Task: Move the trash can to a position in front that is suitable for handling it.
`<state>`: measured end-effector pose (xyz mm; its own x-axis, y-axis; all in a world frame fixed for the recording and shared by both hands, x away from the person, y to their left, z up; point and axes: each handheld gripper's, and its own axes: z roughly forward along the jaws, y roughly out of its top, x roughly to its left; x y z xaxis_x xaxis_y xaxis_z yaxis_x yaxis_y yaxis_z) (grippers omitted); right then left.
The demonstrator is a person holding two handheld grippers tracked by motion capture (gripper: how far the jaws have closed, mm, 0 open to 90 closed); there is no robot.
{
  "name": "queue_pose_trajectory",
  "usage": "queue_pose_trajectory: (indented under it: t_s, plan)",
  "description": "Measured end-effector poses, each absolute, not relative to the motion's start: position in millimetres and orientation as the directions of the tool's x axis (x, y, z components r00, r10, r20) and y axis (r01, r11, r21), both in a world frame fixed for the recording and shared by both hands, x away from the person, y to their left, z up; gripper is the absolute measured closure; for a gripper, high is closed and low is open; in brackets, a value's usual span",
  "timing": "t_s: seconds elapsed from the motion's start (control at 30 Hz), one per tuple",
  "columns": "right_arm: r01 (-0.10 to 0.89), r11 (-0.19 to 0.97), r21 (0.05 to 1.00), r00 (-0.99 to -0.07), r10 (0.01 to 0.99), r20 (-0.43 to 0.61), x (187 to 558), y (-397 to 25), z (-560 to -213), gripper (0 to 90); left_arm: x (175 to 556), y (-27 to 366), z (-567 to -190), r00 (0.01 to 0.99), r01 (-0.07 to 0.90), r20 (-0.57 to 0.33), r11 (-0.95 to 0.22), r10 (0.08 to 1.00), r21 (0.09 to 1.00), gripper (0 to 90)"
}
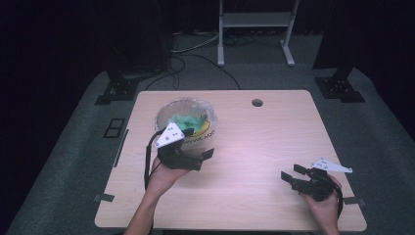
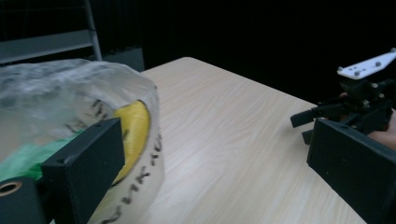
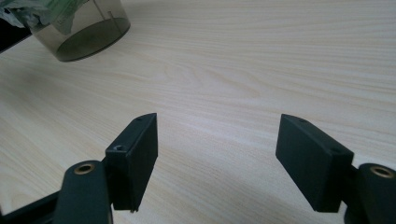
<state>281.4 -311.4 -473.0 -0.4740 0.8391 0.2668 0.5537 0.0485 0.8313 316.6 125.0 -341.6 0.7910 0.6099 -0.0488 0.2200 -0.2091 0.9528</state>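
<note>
left gripper [image 1: 193, 155] spread wide beside bag-lined tub [image 1: 186, 126] near table [image 1: 274, 127] far-left edge | judged light, crinkly; rim best gripped | right gripper [image 1: 299, 176] spread, empty

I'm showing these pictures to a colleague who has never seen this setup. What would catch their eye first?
Probably the round clear container lined with a plastic bag, with green and yellow things inside, on the left half of the pale wooden table. The left gripper sits right against its near side, jaws open. The right gripper, also open, is held low over bare wood near the right front corner.
</note>
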Motion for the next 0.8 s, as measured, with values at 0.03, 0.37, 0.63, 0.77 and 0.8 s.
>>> queue_pose_trajectory:
  t_s: [0.03,0.37,0.63,0.77,0.8]
  plan:
    - [0.552,0.048,0.832,-0.474,0.839,0.267,281.3,-311.5,-473.0,29.0,317.1,128.4,-340.1,0.784,0.220,-0.047,-0.206,0.619,0.954,3.0]
    - [0.550,0.038,0.834,-0.467,0.842,0.270,281.4,-310.2,-472.0,28.9,328.1,153.0,-331.5,0.739,0.226,-0.045,-0.184,0.673,0.956,3.0]
    - [0.545,0.037,0.838,-0.472,0.839,0.270,281.5,-309.5,-471.4,28.8,342.0,170.3,-327.3,0.700,0.251,-0.048,-0.182,0.712,0.951,3.0]
    - [0.547,0.033,0.837,-0.470,0.839,0.274,281.2,-309.8,-471.4,28.8,351.3,179.1,-326.8,0.677,0.266,-0.051,-0.180,0.734,0.947,3.1]
    - [0.546,0.033,0.837,-0.470,0.839,0.273,281.2,-309.9,-471.4,28.8,353.4,180.6,-326.9,0.671,0.270,-0.050,-0.180,0.740,0.946,3.1]
